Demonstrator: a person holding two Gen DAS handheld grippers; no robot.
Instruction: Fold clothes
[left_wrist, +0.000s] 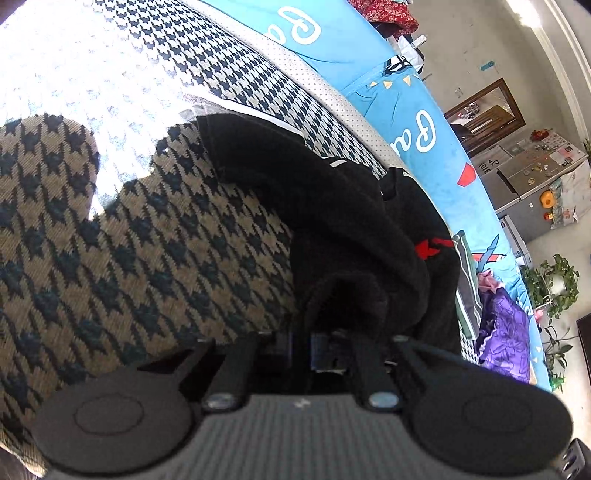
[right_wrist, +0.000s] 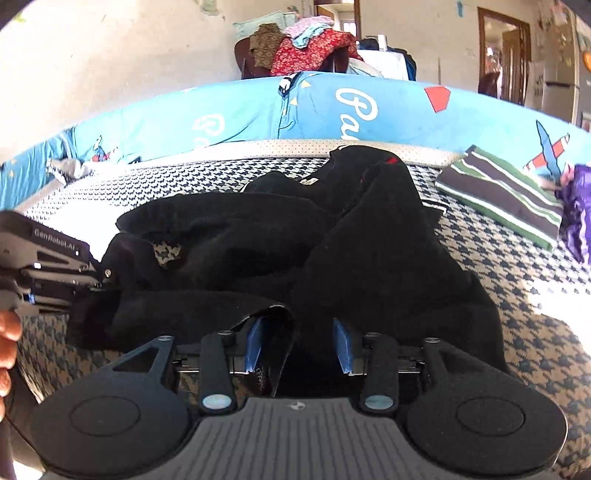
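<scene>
A black garment (right_wrist: 332, 240) with a small red mark lies crumpled on the houndstooth bed cover (right_wrist: 517, 266). In the left wrist view the same black garment (left_wrist: 332, 206) runs away from me, and my left gripper (left_wrist: 319, 325) is shut on a bunched fold of it, the fingertips buried in cloth. The right wrist view shows that left gripper (right_wrist: 105, 280) at the far left, pinching the garment's left edge. My right gripper (right_wrist: 297, 341) stands open at the garment's near edge. Its blue pads (right_wrist: 255, 339) are apart, with a flap of black cloth hanging loosely over the left one and into the gap.
A folded green, white and dark striped garment (right_wrist: 498, 199) lies at the right, a purple garment (right_wrist: 576, 218) beyond it. A blue printed sheet (right_wrist: 258, 110) rims the far side. Clothes are piled on a chair (right_wrist: 303, 48) behind. A person's fingers (right_wrist: 7, 332) show at the left edge.
</scene>
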